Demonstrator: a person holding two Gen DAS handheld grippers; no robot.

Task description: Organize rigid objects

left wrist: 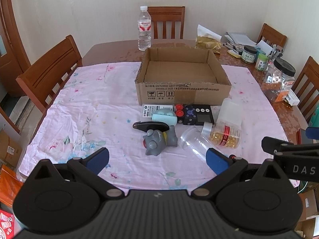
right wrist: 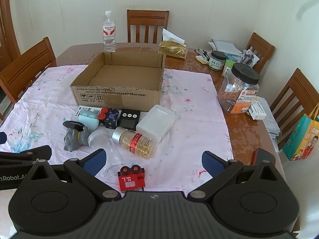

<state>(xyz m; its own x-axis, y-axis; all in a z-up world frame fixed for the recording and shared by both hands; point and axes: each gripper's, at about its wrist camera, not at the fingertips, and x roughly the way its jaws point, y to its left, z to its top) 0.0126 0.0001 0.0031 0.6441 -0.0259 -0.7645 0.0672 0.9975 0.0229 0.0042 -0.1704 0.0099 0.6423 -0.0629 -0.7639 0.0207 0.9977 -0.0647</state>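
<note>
An open, empty cardboard box [left wrist: 183, 91] [right wrist: 117, 97] stands on the pink cloth. In front of it lie a grey toy figure [left wrist: 157, 139] [right wrist: 74, 137], a capsule bottle [left wrist: 225, 137] [right wrist: 135, 142], a clear cup [left wrist: 193, 141] [right wrist: 99, 137], a white plastic box [right wrist: 156, 122], a black timer [left wrist: 203, 115] [right wrist: 129, 119] and a dark cube [right wrist: 111, 118]. A red toy block [right wrist: 131, 178] lies close before my right gripper [right wrist: 153, 163], which is open and empty. My left gripper [left wrist: 157, 159] is open and empty, just short of the grey toy.
A water bottle [left wrist: 144, 30] and a tissue pack [left wrist: 208, 41] stand behind the box. Jars [right wrist: 238, 87] and pens crowd the table's right side. Wooden chairs [left wrist: 49, 73] ring the table. A shopping bag [right wrist: 301, 139] stands at the right.
</note>
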